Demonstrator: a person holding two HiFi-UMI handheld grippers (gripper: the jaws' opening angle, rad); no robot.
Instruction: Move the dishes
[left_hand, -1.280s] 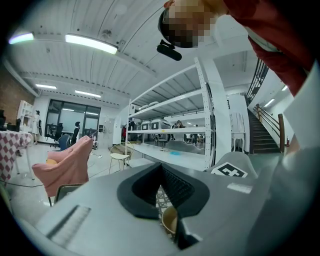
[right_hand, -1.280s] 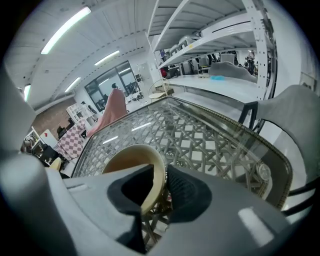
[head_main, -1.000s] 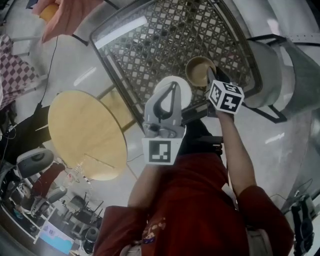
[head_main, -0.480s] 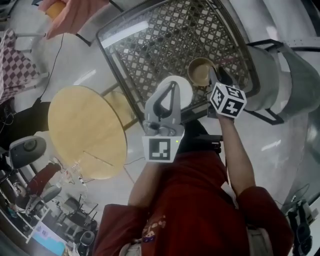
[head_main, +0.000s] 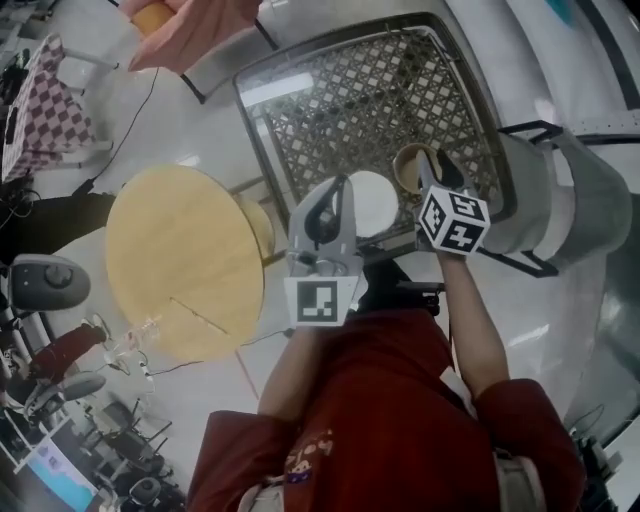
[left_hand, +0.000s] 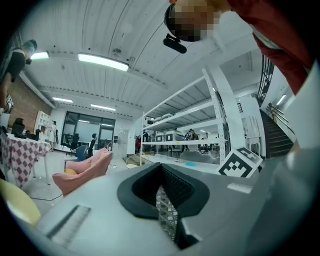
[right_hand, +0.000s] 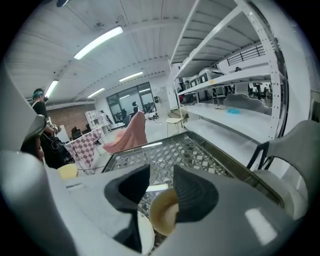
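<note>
Left gripper (head_main: 340, 190): jaws clenched, empty. Right gripper (right_hand: 161, 172): jaws released, just been opening, nothing gripped; bowl (right_hand: 162, 215) below. Likely hazard: right jaw clips bowl rim, tipping it onto plate (head_main: 375, 200).

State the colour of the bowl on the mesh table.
Tan bowl; clearest in the right gripper view.

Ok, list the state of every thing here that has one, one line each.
left gripper: shut, nothing between its jaws.
right gripper: open; jaws have just been opening, the bowl shows below the gap, not gripped.
bowl: upright on the lattice table, looks empty.
plate: lying flat on the lattice table beside the bowl, its visible part bare.
</note>
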